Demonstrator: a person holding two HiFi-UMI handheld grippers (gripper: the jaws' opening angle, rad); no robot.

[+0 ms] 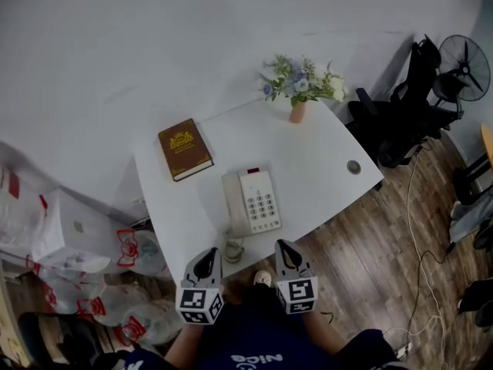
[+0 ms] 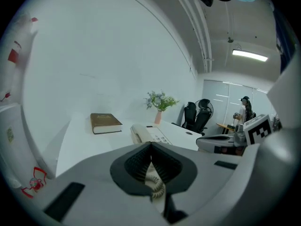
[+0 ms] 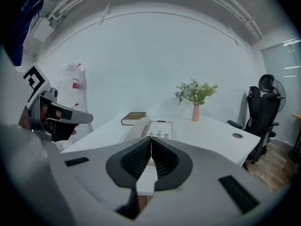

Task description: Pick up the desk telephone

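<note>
I'm looking down on a white desk [image 1: 327, 183] set against a pale wall, with a black office chair [image 1: 397, 126] off its right end on the wood floor. To the left of the desk is a heap of white plastic bags [image 1: 129, 249] with red print; I cannot make out what is in them, and the frame edge cuts off the farthest ones. The desk telephone [image 1: 252, 201] lies flat near the front middle of the desk, its handset [image 1: 233, 203] cradled on the left and the keypad on the right. A brown book [image 1: 185, 149] sits well apart from it, toward the back left. At the back edge a small pinkish vase [image 1: 298, 112] stands upright holding a bunch of pale flowers [image 1: 302, 79]. The phone's coiled cord [image 1: 233, 249] curls at the near desk edge, partly hidden behind the left gripper [image 1: 205, 264]. Both that and the right gripper [image 1: 286, 257] hover just short of the desk edge, aimed at the phone, their jaws pressed together with nothing between them. A round grommet [image 1: 353, 166] marks the desk's right side.
</note>
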